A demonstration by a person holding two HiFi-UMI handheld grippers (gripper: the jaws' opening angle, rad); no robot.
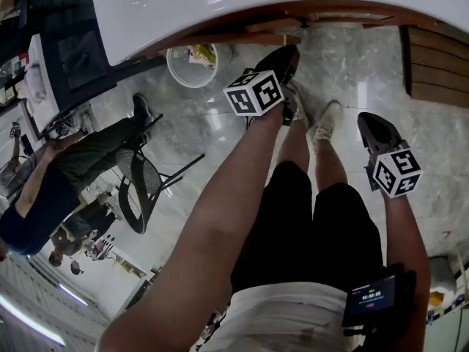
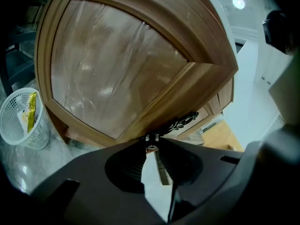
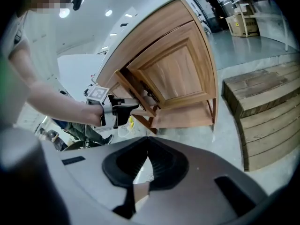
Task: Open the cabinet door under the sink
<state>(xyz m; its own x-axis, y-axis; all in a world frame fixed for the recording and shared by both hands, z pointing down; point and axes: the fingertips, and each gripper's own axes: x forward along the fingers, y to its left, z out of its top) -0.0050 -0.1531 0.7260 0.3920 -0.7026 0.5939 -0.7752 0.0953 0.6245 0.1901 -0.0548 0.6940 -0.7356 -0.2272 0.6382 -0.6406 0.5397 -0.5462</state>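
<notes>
Wooden cabinet door (image 2: 117,74), glossy-panelled, bears an ornate black handle (image 2: 179,122).

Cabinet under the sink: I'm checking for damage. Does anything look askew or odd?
One door stands swung open, its ornate handle clamped in the left gripper; the neighbouring door looks shut. Nothing appears damaged or spilled.
</notes>
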